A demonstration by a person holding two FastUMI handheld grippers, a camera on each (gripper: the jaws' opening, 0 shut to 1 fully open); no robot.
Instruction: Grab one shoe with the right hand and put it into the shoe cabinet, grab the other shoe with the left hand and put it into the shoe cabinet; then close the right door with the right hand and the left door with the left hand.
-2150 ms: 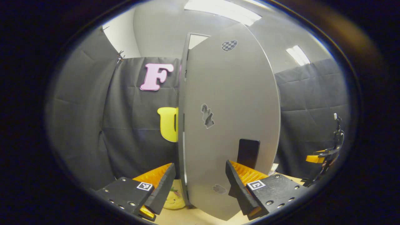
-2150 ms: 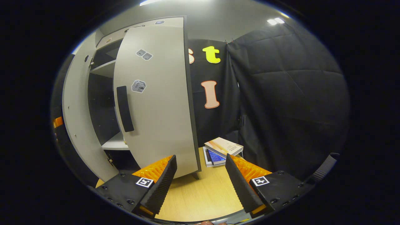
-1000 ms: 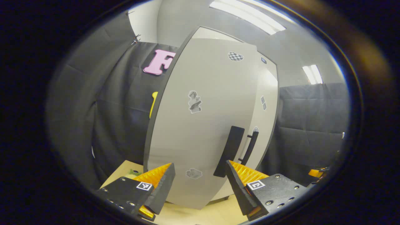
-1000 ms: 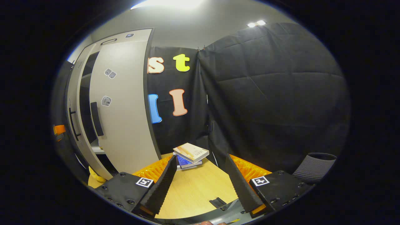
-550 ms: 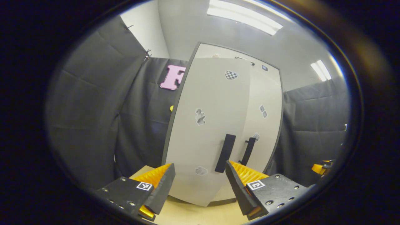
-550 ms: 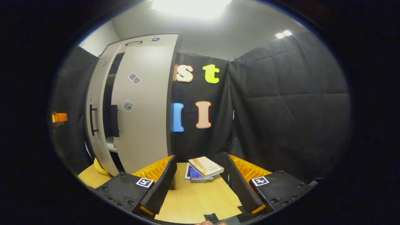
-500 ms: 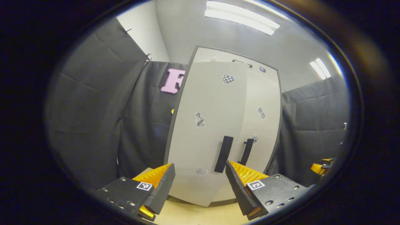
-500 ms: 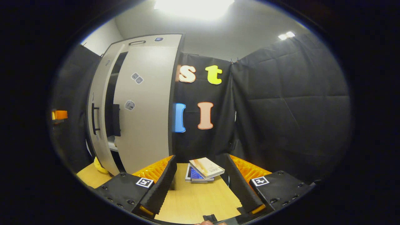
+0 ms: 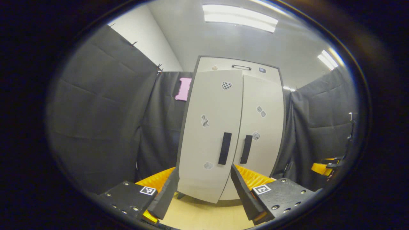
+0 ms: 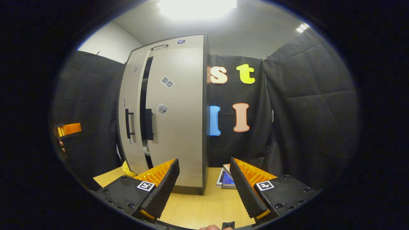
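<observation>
The grey shoe cabinet (image 9: 238, 65) stands on the wooden table, straight ahead in the left gripper view. Its left door (image 9: 209, 127) and right door (image 9: 263, 131) nearly meet, their black handles (image 9: 225, 148) side by side. In the right gripper view a narrow dark gap (image 10: 144, 105) still runs between the right door (image 10: 179, 127) and the left door (image 10: 129, 105). The doors hide the inside. My left gripper (image 9: 203, 188) is open and empty, a short way in front of the left door. Also open and empty, my right gripper (image 10: 204, 188) sits off the cabinet's right front corner.
A small stack of books (image 10: 225, 179) lies on the table (image 10: 198, 207) to the right of the cabinet. A yellow soft thing (image 10: 127, 169) lies by the cabinet's foot. Black cloth walls close in on both sides and behind. The other gripper (image 10: 68, 129) shows at the far left edge.
The left door has swung from wide open to almost shut against the right door, which had swung in before it. Both grippers have drawn back from the cabinet and stay open.
</observation>
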